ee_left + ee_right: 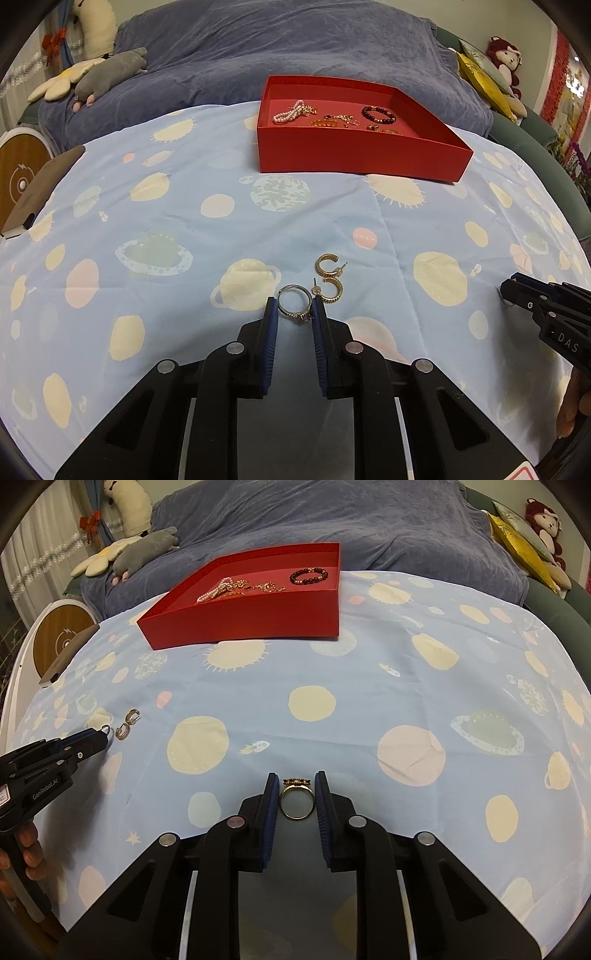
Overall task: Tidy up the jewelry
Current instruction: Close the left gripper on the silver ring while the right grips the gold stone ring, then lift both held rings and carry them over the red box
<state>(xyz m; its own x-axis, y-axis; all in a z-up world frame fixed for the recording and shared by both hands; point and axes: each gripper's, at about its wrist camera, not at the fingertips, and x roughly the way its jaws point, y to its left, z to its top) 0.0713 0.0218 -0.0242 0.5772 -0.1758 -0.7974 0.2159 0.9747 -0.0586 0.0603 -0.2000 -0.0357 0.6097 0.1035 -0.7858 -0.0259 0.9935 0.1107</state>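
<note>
A red box [354, 157] [258, 616] at the far side of the table holds a pearl bracelet [290, 112], a dark bead bracelet [378, 113] and gold pieces. My left gripper [294, 308] straddles a silver ring [295, 304] lying on the cloth, pads close on either side. Two gold hoop earrings [328, 275] lie just beyond it. My right gripper [295, 786] is shut on a gold ring [296, 799], which stands upright between the pads. The left gripper also shows in the right wrist view [92, 740], and the right gripper in the left wrist view [517, 291].
A blue planet-print cloth [184, 229] covers the table. A brown flat object [37, 188] lies at its left edge. Behind are a purple-covered sofa [295, 55] and plush toys [107, 70].
</note>
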